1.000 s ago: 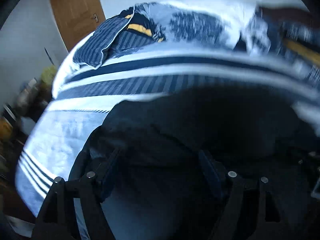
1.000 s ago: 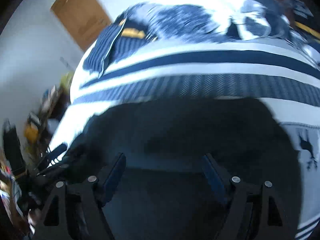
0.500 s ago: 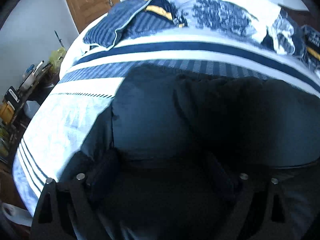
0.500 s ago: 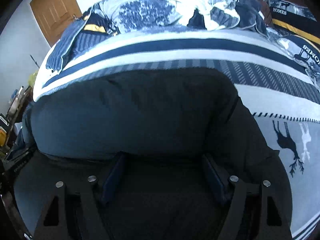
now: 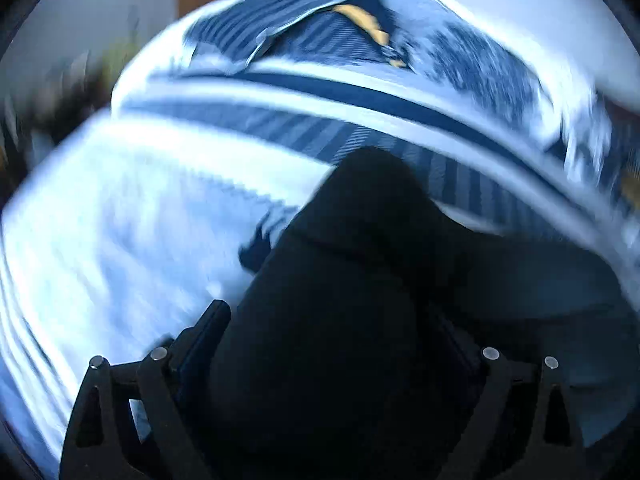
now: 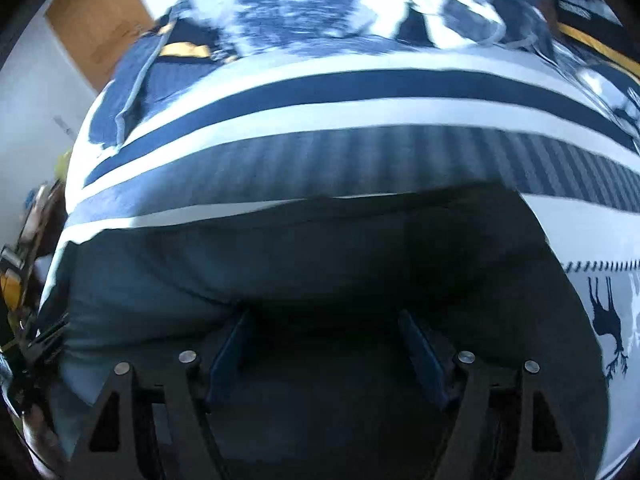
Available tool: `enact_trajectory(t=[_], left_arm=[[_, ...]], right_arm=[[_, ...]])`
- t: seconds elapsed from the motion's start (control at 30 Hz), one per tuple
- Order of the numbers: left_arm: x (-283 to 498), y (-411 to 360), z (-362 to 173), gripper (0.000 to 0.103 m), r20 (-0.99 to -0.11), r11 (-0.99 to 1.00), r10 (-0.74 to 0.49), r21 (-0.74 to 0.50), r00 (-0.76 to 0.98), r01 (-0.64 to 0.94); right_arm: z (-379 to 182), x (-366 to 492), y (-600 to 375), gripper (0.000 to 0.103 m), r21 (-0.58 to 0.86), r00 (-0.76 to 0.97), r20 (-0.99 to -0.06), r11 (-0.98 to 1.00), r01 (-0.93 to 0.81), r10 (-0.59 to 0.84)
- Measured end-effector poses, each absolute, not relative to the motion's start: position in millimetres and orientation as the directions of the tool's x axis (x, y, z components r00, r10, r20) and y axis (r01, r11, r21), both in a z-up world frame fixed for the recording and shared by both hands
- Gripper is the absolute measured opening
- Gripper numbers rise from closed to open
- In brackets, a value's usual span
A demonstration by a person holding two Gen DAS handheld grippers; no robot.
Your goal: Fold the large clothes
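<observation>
Right wrist view is showing the dark garment [image 6: 320, 264] lying on the striped bedspread [image 6: 352, 88] in what looks like a half-done fold, with the right gripper [image 6: 326, 350] spread wide over it and pinching nothing I can see. Left wrist view is blurring badly: the left gripper [image 5: 336, 344] is standing wide too, dark cloth bunching between its fingers, though whether it is gripping I cannot tell.

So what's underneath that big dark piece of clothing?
The dark garment lies on a striped blue-and-white bedspread, which shows all around it, with a deer print beside it. Whatever sits directly beneath the cloth is covered.
</observation>
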State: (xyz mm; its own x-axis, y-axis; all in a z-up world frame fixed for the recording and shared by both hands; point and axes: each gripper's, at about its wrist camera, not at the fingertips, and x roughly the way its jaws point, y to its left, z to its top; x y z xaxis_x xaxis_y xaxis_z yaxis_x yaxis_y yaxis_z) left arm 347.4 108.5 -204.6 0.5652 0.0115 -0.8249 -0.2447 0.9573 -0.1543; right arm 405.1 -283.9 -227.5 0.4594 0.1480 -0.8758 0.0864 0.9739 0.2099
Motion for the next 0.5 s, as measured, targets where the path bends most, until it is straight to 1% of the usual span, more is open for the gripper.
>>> enact_trajectory(t=[0.07, 0.13, 0.2, 0.3, 0.5], left_arm=[[347, 112, -210, 0.097, -0.822, 0.951, -0.015, -0.187, 0.570, -0.245], [347, 104, -212, 0.098, -0.818, 0.958, 0.011, -0.156, 0.575, -0.239], [347, 96, -214, 0.099, -0.816, 0.964, 0.027, -0.131, 0.577, -0.231], [357, 104, -218, 0.100, -0.814, 0.961, 0.025, -0.141, 0.580, -0.240], [344, 100, -229, 0.100, -0.814, 0.967, 0.054, -0.102, 0.579, -0.234]], right_arm=[[-234, 402, -295, 0.077, 0.196, 0.475, -0.870, 0.977, 0.086, 0.133], [-240, 406, -299, 0.077, 0.153, 0.482, -0.871, 0.985, 0.082, 0.095], [-247, 410, -308, 0.077, 0.167, 0.485, -0.869, 0.982, 0.093, 0.102], [-252, 395, -330, 0.077, 0.182, 0.487, -0.867, 0.976, 0.118, 0.103], [-253, 364, -358, 0.077, 0.152, 0.473, -0.877, 0.982, 0.111, 0.082]])
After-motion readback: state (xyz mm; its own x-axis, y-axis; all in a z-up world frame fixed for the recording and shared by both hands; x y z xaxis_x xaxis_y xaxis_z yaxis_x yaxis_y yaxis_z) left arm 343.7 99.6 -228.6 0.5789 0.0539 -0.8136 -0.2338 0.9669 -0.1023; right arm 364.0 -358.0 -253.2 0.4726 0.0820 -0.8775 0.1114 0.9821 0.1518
